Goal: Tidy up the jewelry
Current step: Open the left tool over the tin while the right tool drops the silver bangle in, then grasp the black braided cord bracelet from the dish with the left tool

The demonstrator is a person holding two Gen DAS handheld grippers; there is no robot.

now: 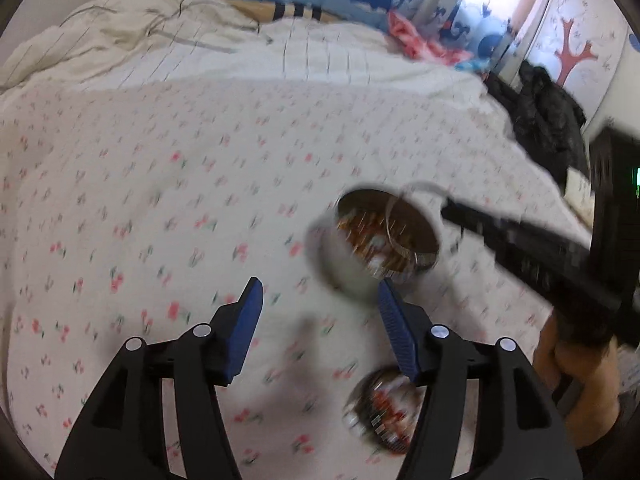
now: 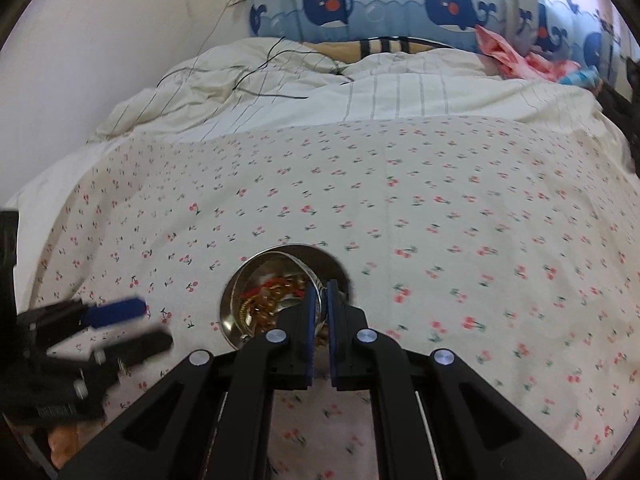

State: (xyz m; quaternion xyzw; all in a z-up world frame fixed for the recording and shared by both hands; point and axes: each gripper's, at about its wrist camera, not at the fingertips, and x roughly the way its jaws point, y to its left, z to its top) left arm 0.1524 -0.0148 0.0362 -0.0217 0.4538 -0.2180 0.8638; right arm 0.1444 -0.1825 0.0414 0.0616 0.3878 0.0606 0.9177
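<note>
Jewelry (image 2: 276, 300), a tangle of gold and red pieces, is seen piled inside a round steel bowl (image 2: 320, 256) set on the cherry-print bedsheet (image 2: 440, 208). A thin silver bangle (image 1: 416, 190) is pinched between the clenched pads of the right gripper (image 2: 320, 292), right over the bowl's near right rim, half in and half out. In the left wrist view the picture is badly smeared, but the same bowl is seen just past the left gripper (image 1: 320, 300), whose blue pads are spread apart with nothing caught between them. Another round jewelry-filled shape (image 1: 380, 412) is seen near the bottom, partly hidden behind the left gripper's right finger; whether it's a lid or a second dish cannot be told. Farther off, a striped cream duvet (image 2: 360, 92) is bunched up, with whale-print curtains (image 2: 380, 4) behind it.
</note>
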